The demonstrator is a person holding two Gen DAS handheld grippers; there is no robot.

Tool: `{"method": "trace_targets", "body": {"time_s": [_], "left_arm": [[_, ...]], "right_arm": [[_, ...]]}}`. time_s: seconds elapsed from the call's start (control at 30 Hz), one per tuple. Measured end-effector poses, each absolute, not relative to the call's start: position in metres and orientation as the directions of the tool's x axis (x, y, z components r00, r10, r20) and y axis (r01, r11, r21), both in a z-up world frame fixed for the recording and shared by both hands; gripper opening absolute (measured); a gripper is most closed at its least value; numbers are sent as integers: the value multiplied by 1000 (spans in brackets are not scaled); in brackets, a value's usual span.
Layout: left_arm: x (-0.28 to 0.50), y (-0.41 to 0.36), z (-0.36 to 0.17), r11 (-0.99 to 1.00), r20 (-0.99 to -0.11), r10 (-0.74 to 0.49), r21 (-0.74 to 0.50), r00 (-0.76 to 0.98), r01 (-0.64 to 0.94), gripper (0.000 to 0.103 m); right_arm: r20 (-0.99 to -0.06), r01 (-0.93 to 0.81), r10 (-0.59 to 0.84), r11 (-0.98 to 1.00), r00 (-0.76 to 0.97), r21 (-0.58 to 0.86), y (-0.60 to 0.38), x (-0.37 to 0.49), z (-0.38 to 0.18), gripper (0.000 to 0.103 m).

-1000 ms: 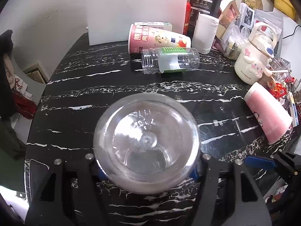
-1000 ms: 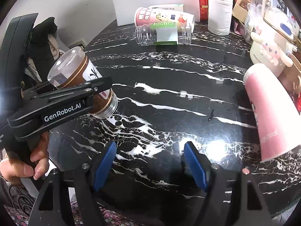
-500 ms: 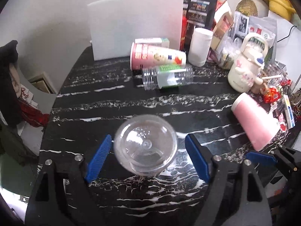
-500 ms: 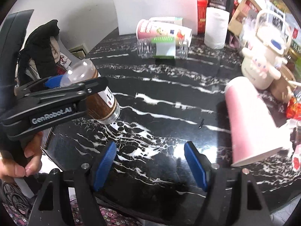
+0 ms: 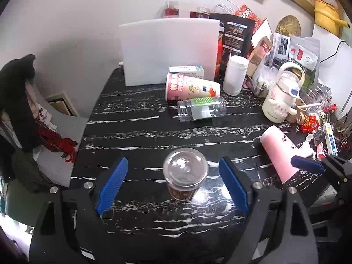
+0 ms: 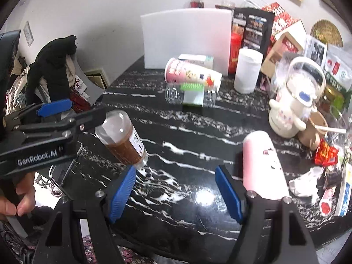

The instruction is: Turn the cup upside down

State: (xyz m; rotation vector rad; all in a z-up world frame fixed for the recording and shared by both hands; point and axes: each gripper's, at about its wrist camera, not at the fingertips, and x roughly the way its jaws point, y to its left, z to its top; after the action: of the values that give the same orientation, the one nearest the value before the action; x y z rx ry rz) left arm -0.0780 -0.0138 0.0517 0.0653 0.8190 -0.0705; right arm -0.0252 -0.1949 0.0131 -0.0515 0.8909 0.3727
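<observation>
The cup [image 5: 185, 174] stands inverted on the table [image 5: 140, 132], low centre, between the left gripper's [image 5: 173, 184] wide jaws; right gripper [image 6: 176, 189] wide, empty.

Cup [image 5: 185, 175] released, L hand-held gripper [image 5: 173, 184] backed off.

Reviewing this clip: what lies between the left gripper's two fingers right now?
In the left wrist view, the clear cup with the brown sleeve stands on the black marble table, between the open fingers of the left gripper, with a gap to each blue pad.
</observation>
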Motion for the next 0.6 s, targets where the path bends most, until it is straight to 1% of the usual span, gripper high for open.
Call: {"method": "trace_targets", "body": {"time_s": [0.2, 0.3, 0.4, 0.6], "left_arm": [[-91, 0, 64, 996, -734, -20, 45, 679, 78, 86], [-99, 7, 67, 996, -732, 4, 65, 681, 64, 89], [-105, 15, 64, 996, -741, 17, 68, 671, 49, 91], [-109, 30, 48, 998, -771, 35, 61, 635, 19, 91]], "right_arm": [[-755, -362, 296, 929, 586, 83, -180, -28, 30, 75], [-767, -366, 286, 928, 575, 72, -171, -29, 31, 75], [-768, -367, 277, 928, 578, 58, -165, -32, 30, 75], [-781, -357, 257, 933, 570, 47, -155, -36, 22, 75]]}}
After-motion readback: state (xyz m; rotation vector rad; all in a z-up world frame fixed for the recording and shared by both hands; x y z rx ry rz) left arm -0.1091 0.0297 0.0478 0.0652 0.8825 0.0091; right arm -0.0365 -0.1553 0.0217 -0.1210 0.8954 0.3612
